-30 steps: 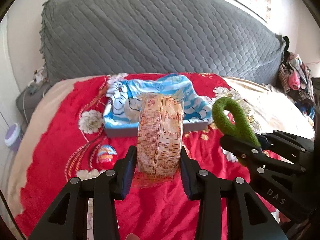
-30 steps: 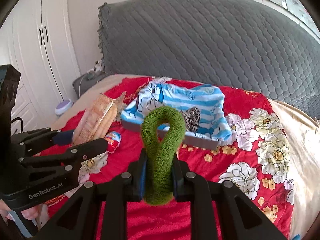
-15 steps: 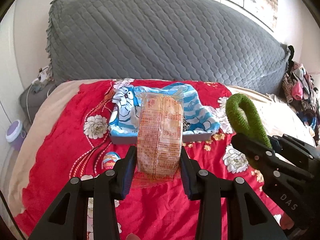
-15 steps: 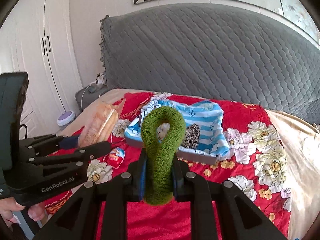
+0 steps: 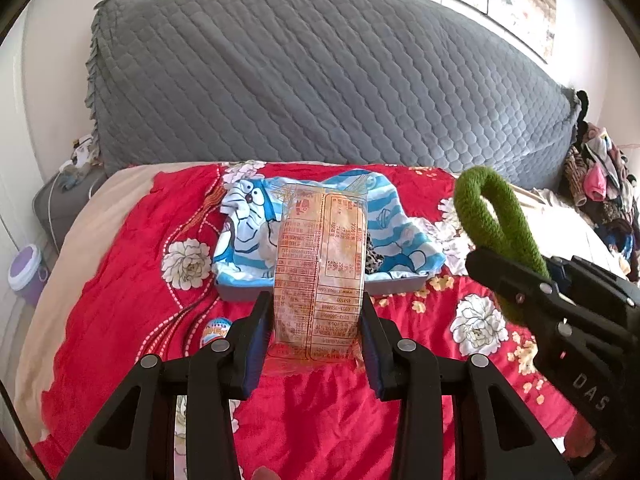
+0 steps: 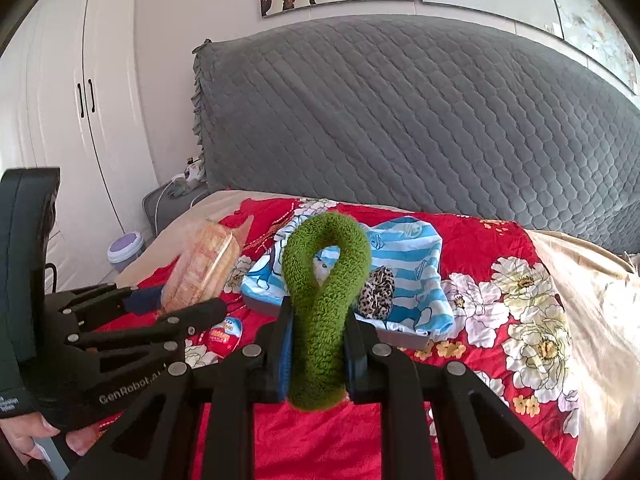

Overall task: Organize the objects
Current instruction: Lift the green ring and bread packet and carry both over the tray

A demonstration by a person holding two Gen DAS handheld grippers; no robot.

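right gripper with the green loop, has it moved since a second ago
Yes. The right gripper, shut on the green loop, has risen: the grey headboard sits lower in its view.

From my left gripper (image 5: 316,334), the snack packet (image 5: 320,272) sits at twelve o'clock, with the tray (image 5: 320,293) on the bed (image 5: 120,280) behind it. A small tub (image 5: 215,330) lies at ten, the looped towel (image 5: 496,224) at two, the headboard (image 5: 320,80) farthest back.

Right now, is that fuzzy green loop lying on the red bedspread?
No, the fuzzy green loop is pinched upright between the right tongs, raised above the red bedspread.
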